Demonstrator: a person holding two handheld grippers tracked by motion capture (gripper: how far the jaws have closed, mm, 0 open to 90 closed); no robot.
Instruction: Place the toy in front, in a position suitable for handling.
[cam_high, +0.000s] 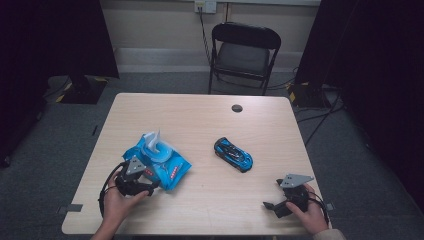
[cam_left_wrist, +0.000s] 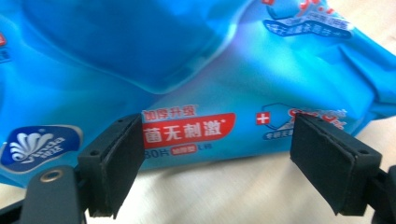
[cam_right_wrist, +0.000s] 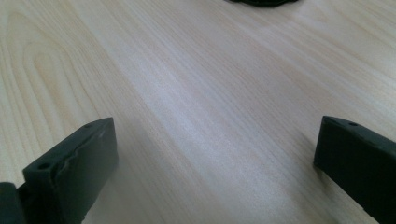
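A blue toy sports car (cam_high: 233, 154) sits on the wooden tabletop (cam_high: 200, 115), ahead-left of the right gripper (cam_high: 274, 205). Beyond the tabletop stands a black folding chair (cam_high: 243, 52).

On the table (cam_high: 200, 115) in front of you, the pack of wipes (cam_high: 159, 161) lies left of centre and the toy car (cam_high: 233, 154) lies near the middle, to the right of the pack and apart from it. Your left gripper (cam_high: 145, 186) sits at the near edge of the pack, just beside it. Your right gripper (cam_high: 274, 200) rests near the table's near right corner, well apart from the car. Behind the table stands a folding chair (cam_high: 244, 52), and a round hole (cam_high: 237, 108) sits near the far edge
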